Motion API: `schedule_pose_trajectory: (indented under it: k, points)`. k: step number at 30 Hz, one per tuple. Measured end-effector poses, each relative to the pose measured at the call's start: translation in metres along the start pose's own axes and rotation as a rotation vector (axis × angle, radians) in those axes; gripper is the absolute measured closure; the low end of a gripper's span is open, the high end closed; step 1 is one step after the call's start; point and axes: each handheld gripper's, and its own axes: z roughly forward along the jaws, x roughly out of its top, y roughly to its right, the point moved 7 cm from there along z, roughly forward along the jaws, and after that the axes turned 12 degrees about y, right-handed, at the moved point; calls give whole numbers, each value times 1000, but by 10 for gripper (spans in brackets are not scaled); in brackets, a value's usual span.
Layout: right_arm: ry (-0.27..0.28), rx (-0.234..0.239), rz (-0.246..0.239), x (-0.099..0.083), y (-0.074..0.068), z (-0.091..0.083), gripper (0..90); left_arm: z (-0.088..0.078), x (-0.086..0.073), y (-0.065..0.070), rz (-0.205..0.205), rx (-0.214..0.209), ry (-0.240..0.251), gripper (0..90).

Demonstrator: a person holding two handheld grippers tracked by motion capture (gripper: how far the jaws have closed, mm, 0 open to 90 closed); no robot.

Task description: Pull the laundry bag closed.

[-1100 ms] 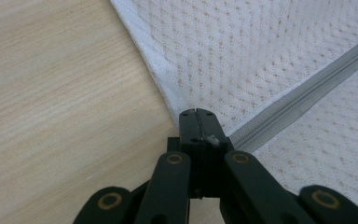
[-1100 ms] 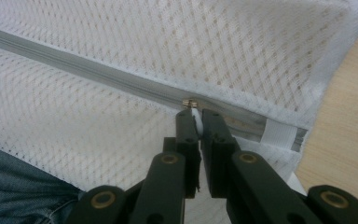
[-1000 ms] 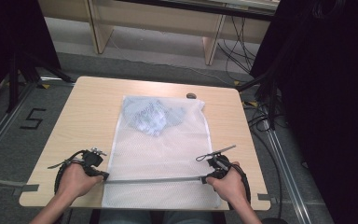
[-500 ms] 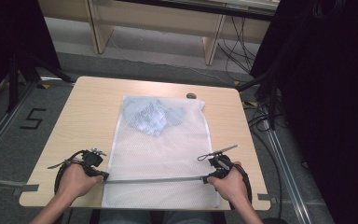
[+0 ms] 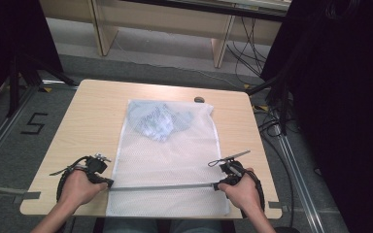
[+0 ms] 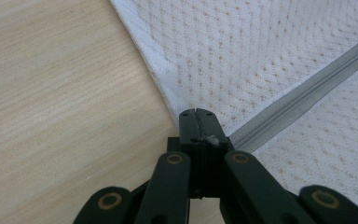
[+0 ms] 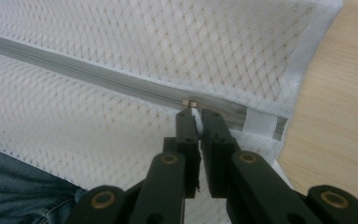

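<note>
- High view: a white mesh laundry bag (image 5: 167, 160) lies flat on the table (image 5: 82, 121), its near end hanging just past the table's near edge. Bluish clothing (image 5: 158, 120) sits bunched inside the bag's far end.
- A grey zipper (image 5: 160, 187) runs straight across the bag near its near end. The left claw (image 5: 108, 183) is at the zipper's left end, on the bag's left edge; the right claw (image 5: 217, 185) is at the zipper's right end, close to the bag's right edge. A small dark object (image 5: 199, 100) rests on the table just beyond the bag's far right corner.
- Left gripper view: the left claw (image 6: 196, 114) has its jaws pressed together on the bag's edge seam, right where the zipper (image 6: 303, 95) ends. It appears to be pinning that corner as an anchor.
- Right gripper view: the right claw (image 7: 194, 114) has its jaws closed to a thin gap on the white pull tab (image 7: 195, 115), with the brass-coloured slider (image 7: 191, 103) just beyond the tips. The slider sits close to the zipper's end tab (image 7: 259, 123), near the bag's right edge.
- Judging progress: the clothing is already inside, and the zipper teeth stretching away from the slider look meshed, so the closing seems done or nearly so. What seems left is easing the slider the last bit to the end tab, then letting go with both claws.
</note>
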Motion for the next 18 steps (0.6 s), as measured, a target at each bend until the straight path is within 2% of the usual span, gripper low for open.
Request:
schedule_pose_trajectory:
  k: [14,16,17,18]
  points:
    - [-2,-7,1,0,4,-2,869,0,0,0,-1,0,1,899]
    - [4,10,-5,0,5,-2,869,0,0,0,-1,-1,1,900]
    - [-6,-1,13,0,5,-3,869,0,0,0,-1,-1,0,899]
    - [-4,3,10,0,6,-3,869,-1,0,0,-9,10,1,899]
